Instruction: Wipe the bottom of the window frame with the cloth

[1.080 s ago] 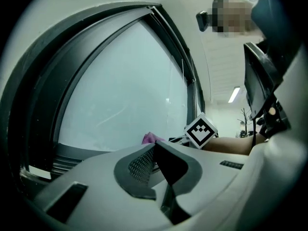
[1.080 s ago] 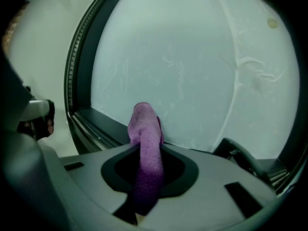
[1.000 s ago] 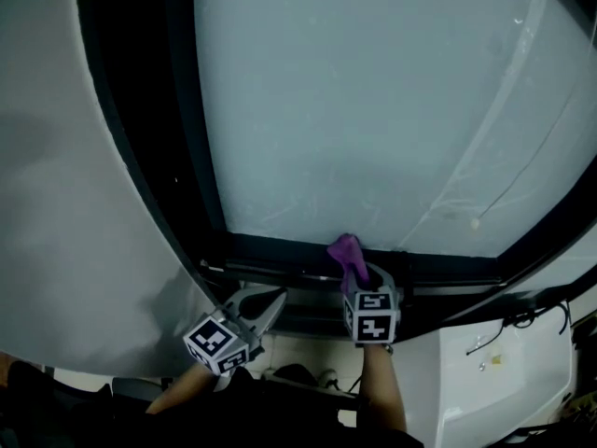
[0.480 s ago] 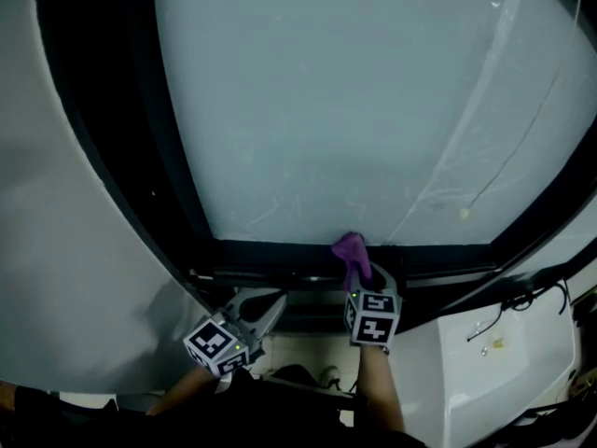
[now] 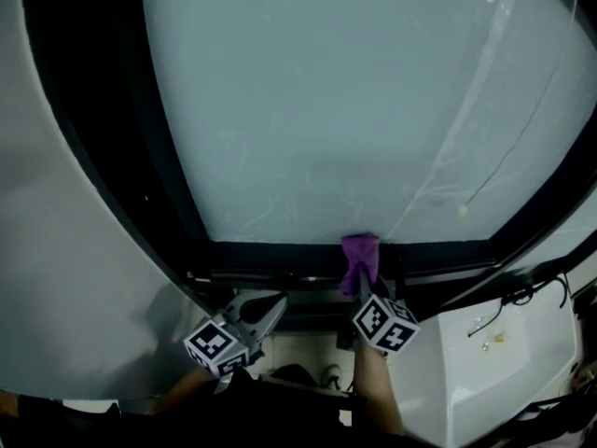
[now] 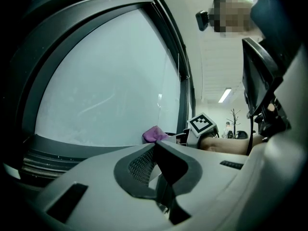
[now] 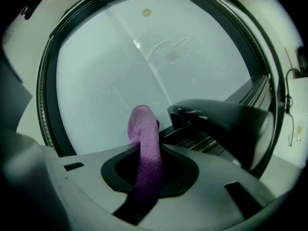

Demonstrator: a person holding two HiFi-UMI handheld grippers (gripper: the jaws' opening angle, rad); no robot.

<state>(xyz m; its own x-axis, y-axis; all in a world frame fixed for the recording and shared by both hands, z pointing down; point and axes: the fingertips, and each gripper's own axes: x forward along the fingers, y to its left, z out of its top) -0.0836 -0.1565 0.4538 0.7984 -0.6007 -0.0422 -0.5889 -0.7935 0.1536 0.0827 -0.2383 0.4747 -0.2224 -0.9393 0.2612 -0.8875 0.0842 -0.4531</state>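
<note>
- The right gripper (image 5: 366, 286) is clamped on the purple cloth (image 5: 360, 250), which touches the window frame (image 5: 270, 253) at its bottom.
- The left gripper (image 5: 272, 304) has its jaws together, holding nothing.

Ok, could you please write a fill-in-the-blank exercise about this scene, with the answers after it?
The right tool grips a purple ____.
The cloth is at the ____ edge of the window frame.
The left tool is shut and holds ____.
Missing words: cloth; bottom; nothing.
</note>
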